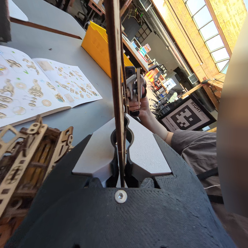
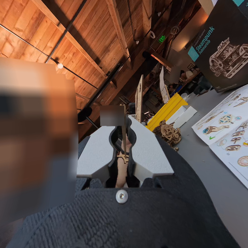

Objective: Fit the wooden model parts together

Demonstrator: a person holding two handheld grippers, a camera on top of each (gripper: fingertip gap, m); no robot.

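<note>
- Left gripper (image 1: 121,140): jaws closed on a thin wooden sheet (image 1: 115,75), held edge-on and upright above the tabletop (image 1: 67,44).
- Right gripper (image 2: 124,135): jaws pinched on a narrow wooden strip (image 2: 124,139) with a small cross-shaped piece (image 2: 123,159) at its near end.
- Partly built wooden model (image 1: 26,154) sits on the tabletop beside the open instruction booklet (image 1: 44,83); yellow bin (image 1: 98,45) behind.

Left tool (image 1: 121,134) clamped, jaws nearly together on a thin wooden sheet (image 1: 116,67) held edge-on and upright. Right tool (image 2: 125,134) clamped on a thin wooden strip (image 2: 124,140), raised off the bench. Right forearm (image 1: 151,120) bare, angled up.
</note>
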